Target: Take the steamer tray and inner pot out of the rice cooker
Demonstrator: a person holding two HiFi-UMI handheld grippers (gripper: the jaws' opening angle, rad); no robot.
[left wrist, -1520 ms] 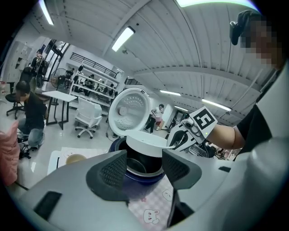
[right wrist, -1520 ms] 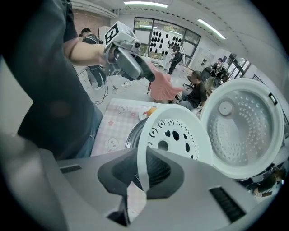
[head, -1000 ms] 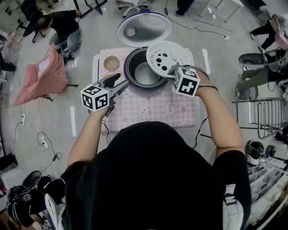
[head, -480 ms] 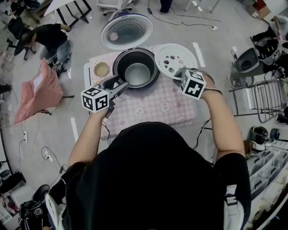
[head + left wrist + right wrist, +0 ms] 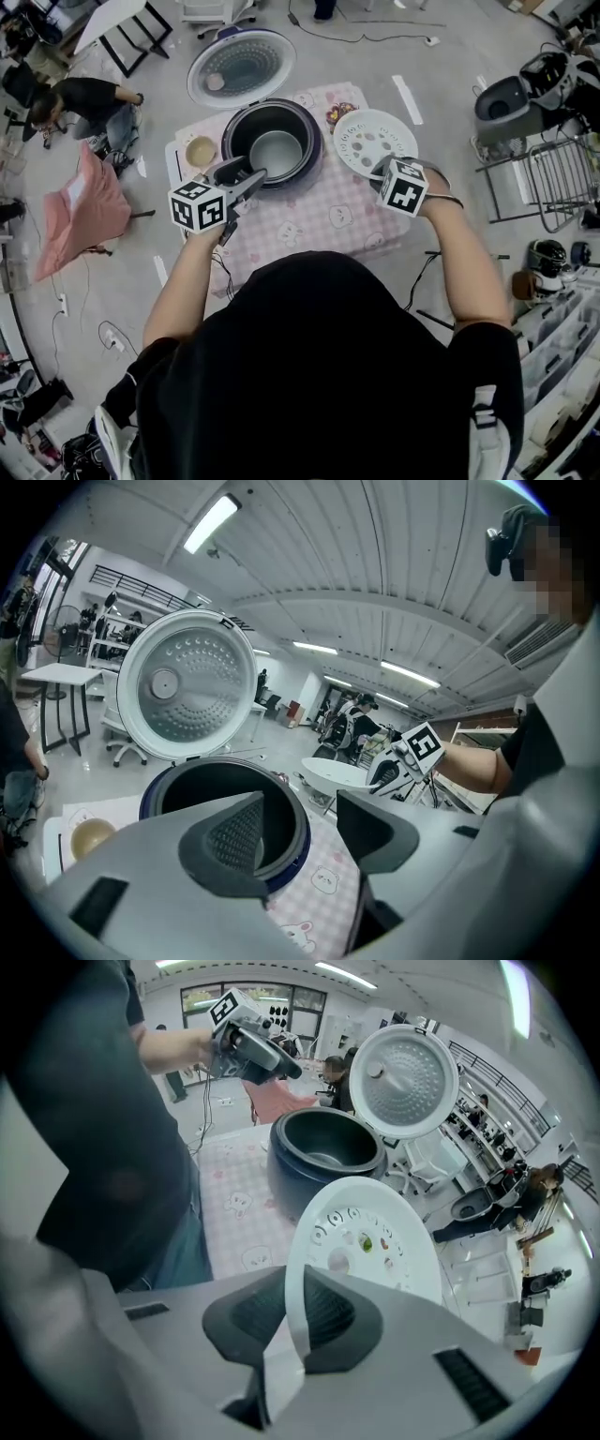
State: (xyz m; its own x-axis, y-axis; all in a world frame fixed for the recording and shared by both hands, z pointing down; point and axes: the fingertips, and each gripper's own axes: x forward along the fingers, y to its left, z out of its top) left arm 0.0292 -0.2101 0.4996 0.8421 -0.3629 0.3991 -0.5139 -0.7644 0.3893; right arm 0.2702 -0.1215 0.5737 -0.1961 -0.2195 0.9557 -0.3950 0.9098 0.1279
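One steamer tray (image 5: 375,139), face up, seemingly level, rim pinched in right claw (image 5: 281,1335) (left claw (image 5: 300,829) spread).

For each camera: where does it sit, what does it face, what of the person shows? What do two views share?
Head view: on the head, steeply down at the rice cooker; both arms show.
Left gripper view: on the left claw, toward the rice cooker; open jaws show.
Right gripper view: on the right claw, gripping the steamer tray; torso shows.
Shared: each gripper view shows the other claw.
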